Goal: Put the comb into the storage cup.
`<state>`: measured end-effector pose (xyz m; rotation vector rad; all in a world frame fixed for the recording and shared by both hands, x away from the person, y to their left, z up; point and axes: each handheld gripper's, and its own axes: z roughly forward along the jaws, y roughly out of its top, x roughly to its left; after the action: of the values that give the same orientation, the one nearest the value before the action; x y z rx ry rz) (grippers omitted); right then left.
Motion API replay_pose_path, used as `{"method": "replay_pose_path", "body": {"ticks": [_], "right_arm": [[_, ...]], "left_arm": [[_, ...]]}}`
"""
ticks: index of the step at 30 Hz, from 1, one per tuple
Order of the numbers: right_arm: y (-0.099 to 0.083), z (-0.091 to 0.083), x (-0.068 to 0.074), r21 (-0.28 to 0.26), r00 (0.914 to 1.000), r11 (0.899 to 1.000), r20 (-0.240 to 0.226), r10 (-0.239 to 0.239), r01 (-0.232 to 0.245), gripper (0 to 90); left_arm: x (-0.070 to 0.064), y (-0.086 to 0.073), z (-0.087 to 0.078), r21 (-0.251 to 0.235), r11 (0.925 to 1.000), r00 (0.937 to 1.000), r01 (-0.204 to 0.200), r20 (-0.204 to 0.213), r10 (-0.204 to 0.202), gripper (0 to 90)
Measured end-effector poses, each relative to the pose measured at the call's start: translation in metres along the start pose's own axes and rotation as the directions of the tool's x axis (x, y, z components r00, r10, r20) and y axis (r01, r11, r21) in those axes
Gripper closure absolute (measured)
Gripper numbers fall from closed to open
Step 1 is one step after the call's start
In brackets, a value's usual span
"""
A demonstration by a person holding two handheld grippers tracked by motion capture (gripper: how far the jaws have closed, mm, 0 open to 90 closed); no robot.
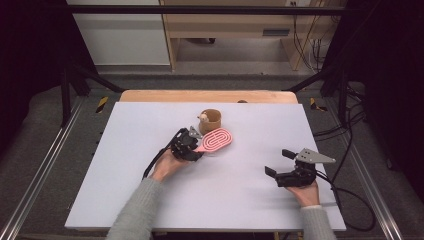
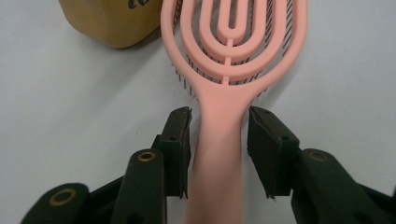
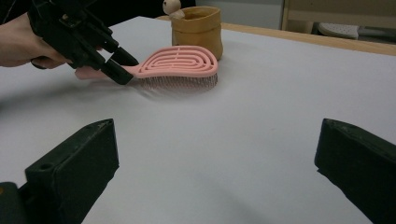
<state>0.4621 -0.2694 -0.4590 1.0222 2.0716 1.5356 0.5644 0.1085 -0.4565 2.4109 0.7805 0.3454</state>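
Left gripper (image 2: 219,135) has its two black jaws set on either side of the pink hairbrush's (image 2: 229,70) handle, with a slim gap on each side, so the jaws are apart and the grip is not yet closed. The brush lies bristles-down on the pale table (image 1: 150,200), its handle running back between the jaws and its looped oval head stretching straight ahead of them. In the high view the same gripper (image 1: 195,142) sits at the handle end of the brush (image 1: 216,140).

Just past the brush head, ahead and slightly to one side, stands a small tan cup (image 1: 210,121) with a little wooden-headed figure (image 3: 171,6) peeking over its rim; cup and brush head look very close, but I cannot tell whether they touch.

Well off to the other side, the right gripper (image 1: 278,162) is held low over bare table with its jaws spread wide and nothing between them.

My reading: the approach to the brush is done and the jaws are lined up. Closing on the handle, lifting, and whatever placement follows all remain.
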Motion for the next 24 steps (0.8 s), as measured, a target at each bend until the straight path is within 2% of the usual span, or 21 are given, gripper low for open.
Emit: {"method": "replay_pose_path", "body": {"ticks": [10,24], "right_arm": [[0.0001,-0.0001,-0.0001,0.000,1.0000,1.000,0.000,0.001,-0.001,0.2],[0.0002,-0.0004,0.0000,-0.001,1.0000,1.000,-0.001,0.005,-0.005,0.2]], "left_arm": [[-0.0035,0.0050,0.0034,0.039,0.9983,0.9989,-0.044,-0.016,0.044,65.0],[-0.0079,0.0060,0.0034,0.044,0.9960,0.9966,-0.078,-0.020,0.079,68.7]]}}
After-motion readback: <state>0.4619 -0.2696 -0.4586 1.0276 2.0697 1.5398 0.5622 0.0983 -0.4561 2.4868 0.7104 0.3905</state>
